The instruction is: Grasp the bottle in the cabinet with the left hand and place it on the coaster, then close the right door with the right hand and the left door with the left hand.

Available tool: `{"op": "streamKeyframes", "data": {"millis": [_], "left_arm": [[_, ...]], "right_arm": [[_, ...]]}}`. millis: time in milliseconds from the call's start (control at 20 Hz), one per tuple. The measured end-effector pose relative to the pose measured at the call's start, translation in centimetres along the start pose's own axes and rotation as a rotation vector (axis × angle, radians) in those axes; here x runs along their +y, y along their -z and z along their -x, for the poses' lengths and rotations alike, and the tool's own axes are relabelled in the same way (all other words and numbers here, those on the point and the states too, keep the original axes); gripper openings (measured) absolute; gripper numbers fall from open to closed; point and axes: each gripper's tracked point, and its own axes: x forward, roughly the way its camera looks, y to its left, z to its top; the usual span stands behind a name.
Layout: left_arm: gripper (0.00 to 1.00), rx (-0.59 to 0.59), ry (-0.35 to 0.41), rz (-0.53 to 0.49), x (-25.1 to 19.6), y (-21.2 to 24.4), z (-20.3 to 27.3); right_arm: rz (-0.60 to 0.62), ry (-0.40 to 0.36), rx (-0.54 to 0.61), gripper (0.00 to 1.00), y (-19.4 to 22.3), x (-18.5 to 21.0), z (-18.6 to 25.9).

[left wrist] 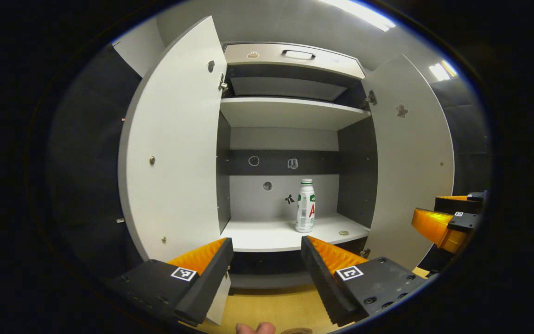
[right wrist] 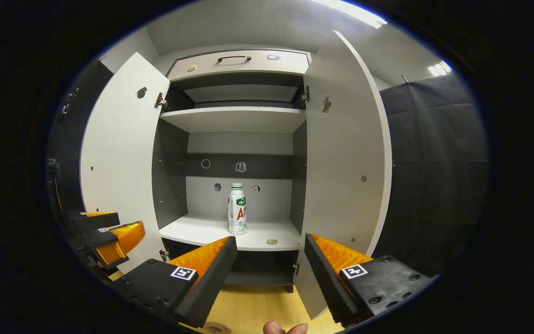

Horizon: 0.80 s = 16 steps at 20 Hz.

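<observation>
A white bottle [left wrist: 305, 206] [right wrist: 237, 208] with a white cap and a green and red label stands upright on the cabinet's lower shelf [left wrist: 267, 234] [right wrist: 202, 229]. Both cabinet doors are swung open: the left door [left wrist: 174, 153] [right wrist: 118, 171] and the right door [left wrist: 410, 162] [right wrist: 346, 153]. My left gripper [left wrist: 267, 260] is open, well in front of the shelf and lower than the bottle, with nothing between its fingers; it also appears at the left edge of the right gripper view [right wrist: 109, 234]. My right gripper [right wrist: 270, 264] [left wrist: 448, 218] is open too, in front of the right door. A round coaster [left wrist: 296, 331] [right wrist: 216, 327] peeks in at the bottom on the wooden table.
A small round disc [left wrist: 343, 233] [right wrist: 271, 241] lies on the lower shelf to the right of the bottle. An upper shelf [left wrist: 290, 111] and a drawer with a dark handle [left wrist: 298, 54] sit above. Wooden tabletop [left wrist: 271, 306] lies below the cabinet. A fingertip [left wrist: 255, 328] [right wrist: 285, 328] shows at the bottom.
</observation>
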Motion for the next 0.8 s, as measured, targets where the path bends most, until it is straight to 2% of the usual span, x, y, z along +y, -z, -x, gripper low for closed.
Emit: {"op": "streamKeyframes", "data": {"millis": [300, 600, 800], "left_arm": [[0.93, -0.007, 0.079, -0.006, -4.2, -0.7, -5.5], [0.93, -0.029, 0.145, 0.011, -8.3, -2.0, -12.9], [0.93, -0.041, 0.171, -0.001, -10.7, -2.2, -18.2]], "right_arm": [[0.000, -0.009, -0.010, 0.97, -0.6, -1.9, 2.3], [-0.028, 0.029, 0.011, 0.98, -0.2, -5.4, 3.7], [0.020, 0.041, -0.003, 0.98, 0.4, -7.2, 4.0]]}}
